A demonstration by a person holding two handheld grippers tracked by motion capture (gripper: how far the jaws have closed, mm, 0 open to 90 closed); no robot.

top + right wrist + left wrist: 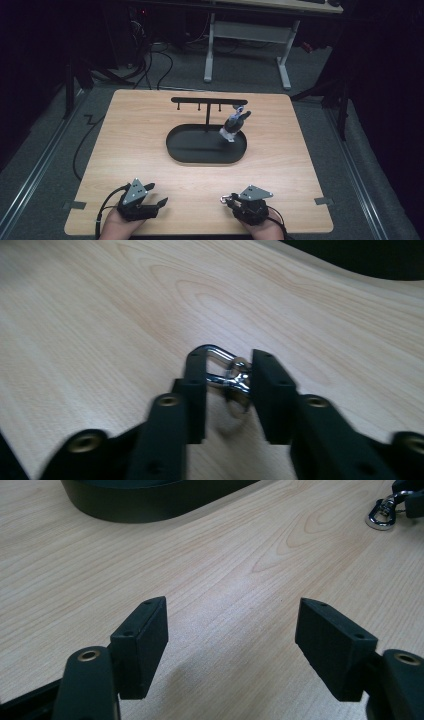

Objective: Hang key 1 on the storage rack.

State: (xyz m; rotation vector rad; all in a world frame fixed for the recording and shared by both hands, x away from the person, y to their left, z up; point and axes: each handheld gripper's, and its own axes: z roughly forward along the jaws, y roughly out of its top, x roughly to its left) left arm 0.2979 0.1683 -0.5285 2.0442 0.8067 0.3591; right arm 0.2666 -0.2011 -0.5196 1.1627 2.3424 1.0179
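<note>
Right gripper (pixel 227 390) clamped on small silver metal clasp (pixel 227 372); left gripper (pixel 232 647) apart, idle. Keep squeeze firm, lift toward black stand (pixel 207 102), twelve o'clock.

A stand (pixel 207 112) rises from the tray (pixel 180 150) mid-table (pixel 145 120); the metal clasp (pixel 223 200) lies near the front edge, right.

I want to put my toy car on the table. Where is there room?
The bare wood left of the black tray is free, and so is the strip to its right. The near edge is crowded by the left hand-held gripper and the right hand-held gripper with its metal clip.
</note>
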